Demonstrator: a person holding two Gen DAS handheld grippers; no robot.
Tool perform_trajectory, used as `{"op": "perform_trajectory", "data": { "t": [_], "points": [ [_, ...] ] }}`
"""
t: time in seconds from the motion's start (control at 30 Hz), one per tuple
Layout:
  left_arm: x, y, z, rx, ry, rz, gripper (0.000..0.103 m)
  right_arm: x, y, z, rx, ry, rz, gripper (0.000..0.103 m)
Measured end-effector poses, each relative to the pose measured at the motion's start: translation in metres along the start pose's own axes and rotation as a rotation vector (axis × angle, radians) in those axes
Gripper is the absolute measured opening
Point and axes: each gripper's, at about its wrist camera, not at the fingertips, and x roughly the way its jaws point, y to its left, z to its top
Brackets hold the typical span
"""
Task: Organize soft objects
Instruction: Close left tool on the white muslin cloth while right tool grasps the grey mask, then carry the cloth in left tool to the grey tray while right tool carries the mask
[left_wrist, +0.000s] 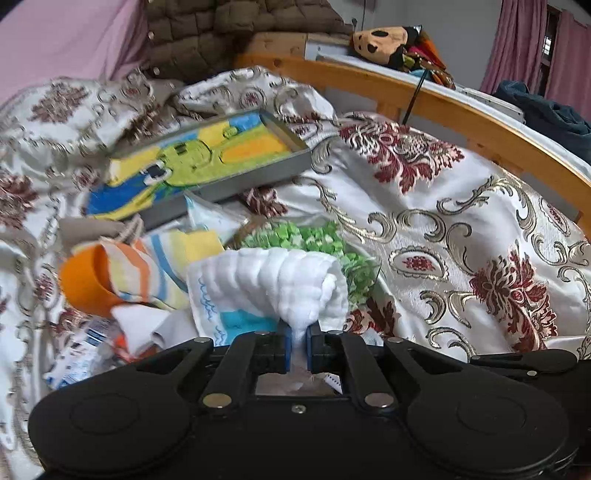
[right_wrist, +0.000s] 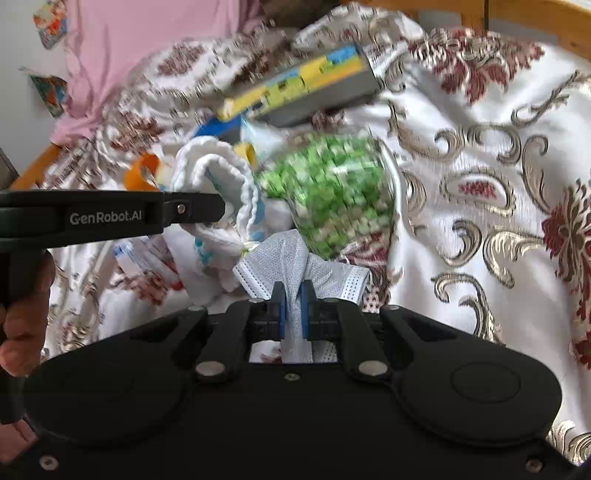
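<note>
Pinching a white quilted cloth (left_wrist: 280, 284), your left gripper (left_wrist: 298, 345) has its blue pads clamped tight on a bunched fold; the rest of it fans out above the jaws. Your right gripper (right_wrist: 291, 314) is clamped on a white face mask (right_wrist: 295, 258), with the pleated fabric squeezed between the pads. Both pieces sit at the near edge of the pile on the floral bedspread (left_wrist: 461, 221). Just behind them lies a green-and-white checked bag (right_wrist: 332, 192). A striped towel with an orange end (left_wrist: 122, 273) lies left of the cloth. A grey tray (left_wrist: 221, 162) holding a yellow, green and blue towel sits tilted further back.
</note>
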Motion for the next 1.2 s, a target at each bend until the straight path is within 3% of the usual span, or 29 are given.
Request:
{"op": "perform_trajectory", "data": {
  "t": [0.5,0.93,1.2],
  "points": [
    [-0.05,-0.01,0.029,-0.137,-0.044,0.118,0.007,-0.06,0.0,0.004,-0.002,-0.261,0.089,0.003],
    [-0.051,0.004,0.051,-0.239,-0.036,0.204,0.007,-0.048,0.001,0.018,0.009,-0.313,0.132,0.003],
    [-0.041,0.016,0.074,-0.247,-0.024,0.247,0.007,-0.032,-0.001,0.034,0.039,-0.358,0.165,0.003]
  ]
}}
